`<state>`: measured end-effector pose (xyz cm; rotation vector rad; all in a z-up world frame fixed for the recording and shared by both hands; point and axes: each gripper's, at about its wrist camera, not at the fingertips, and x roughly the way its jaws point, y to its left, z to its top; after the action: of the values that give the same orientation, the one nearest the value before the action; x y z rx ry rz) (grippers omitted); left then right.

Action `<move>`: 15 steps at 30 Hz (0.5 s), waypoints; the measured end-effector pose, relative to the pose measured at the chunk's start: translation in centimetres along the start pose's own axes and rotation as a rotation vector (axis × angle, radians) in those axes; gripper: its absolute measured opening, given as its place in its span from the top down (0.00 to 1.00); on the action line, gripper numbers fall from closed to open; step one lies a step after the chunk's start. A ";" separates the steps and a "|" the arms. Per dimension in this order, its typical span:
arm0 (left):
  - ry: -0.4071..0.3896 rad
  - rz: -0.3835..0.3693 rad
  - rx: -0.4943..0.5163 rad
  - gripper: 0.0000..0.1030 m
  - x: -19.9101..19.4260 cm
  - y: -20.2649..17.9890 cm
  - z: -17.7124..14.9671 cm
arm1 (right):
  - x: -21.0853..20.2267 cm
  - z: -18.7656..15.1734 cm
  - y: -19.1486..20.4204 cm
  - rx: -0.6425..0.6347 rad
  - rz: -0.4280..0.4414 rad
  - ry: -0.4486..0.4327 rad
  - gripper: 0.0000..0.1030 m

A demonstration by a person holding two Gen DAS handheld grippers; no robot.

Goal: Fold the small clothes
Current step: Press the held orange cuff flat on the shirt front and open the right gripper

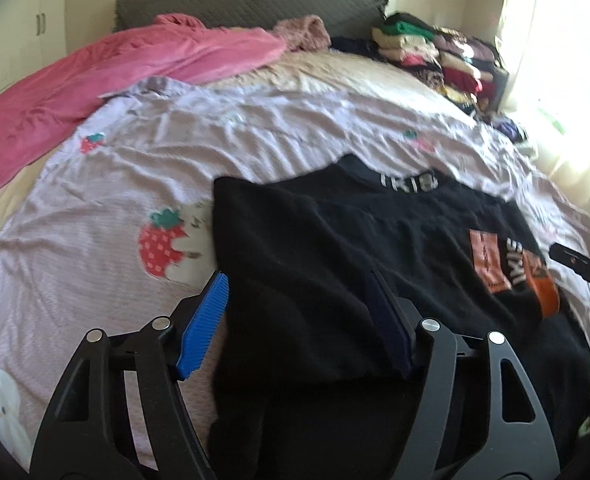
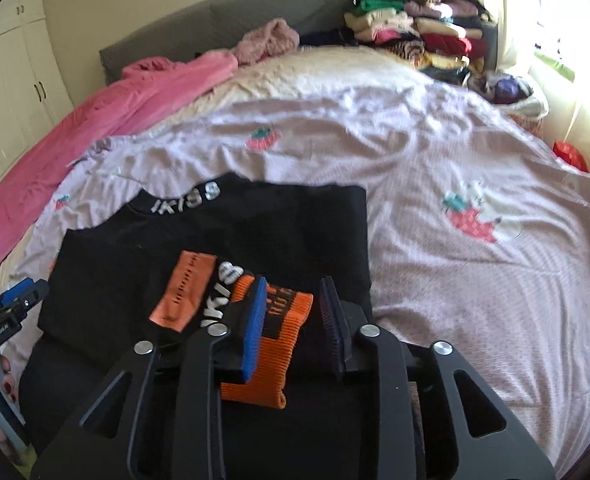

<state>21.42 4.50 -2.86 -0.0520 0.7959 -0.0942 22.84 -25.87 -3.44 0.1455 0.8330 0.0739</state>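
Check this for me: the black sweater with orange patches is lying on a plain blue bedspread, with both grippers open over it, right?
Not quite. The bedspread is pale lilac-pink with strawberry prints, not plain blue, as the right wrist view shows. The black sweater with orange patches does lie on it, with the left gripper and right gripper open over it.

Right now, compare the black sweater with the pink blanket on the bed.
The black sweater lies spread flat, near both grippers; the pink blanket lies bunched along the bed's far left edge. The sweater carries orange patches and white lettering; the blanket is plain. Both rest on the strawberry-print sheet.
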 end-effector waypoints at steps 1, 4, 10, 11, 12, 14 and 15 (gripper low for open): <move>0.012 -0.004 0.005 0.39 0.3 -0.1 -0.1 | 0.8 -0.1 -0.1 0.003 0.004 0.023 0.70; 0.045 -0.012 0.016 0.39 1.1 -0.4 -0.7 | 2.3 -0.2 -0.3 0.014 0.020 0.069 0.68; 0.047 -0.010 0.017 0.39 1.3 -0.5 -1.0 | 3.6 -0.4 -0.6 0.058 0.027 0.092 0.64; 0.048 -0.010 0.018 0.39 1.3 -0.6 -1.0 | 3.6 -0.4 -0.5 0.057 0.024 0.090 0.64; 0.049 -0.010 0.016 0.39 1.4 -0.5 -1.0 | 3.6 -0.4 -0.5 0.057 0.023 0.089 0.64; 0.053 -0.015 0.011 0.39 1.4 -0.4 -1.0 | 3.5 -0.5 -0.7 0.069 0.032 0.085 0.64; 0.054 -0.019 0.006 0.39 1.5 -0.3 -1.0 | 3.5 -0.5 -0.8 0.078 0.035 0.084 0.64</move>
<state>21.71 4.00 -4.57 -0.0518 0.8491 -0.1162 24.81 -26.21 -6.48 0.2315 0.9176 0.0813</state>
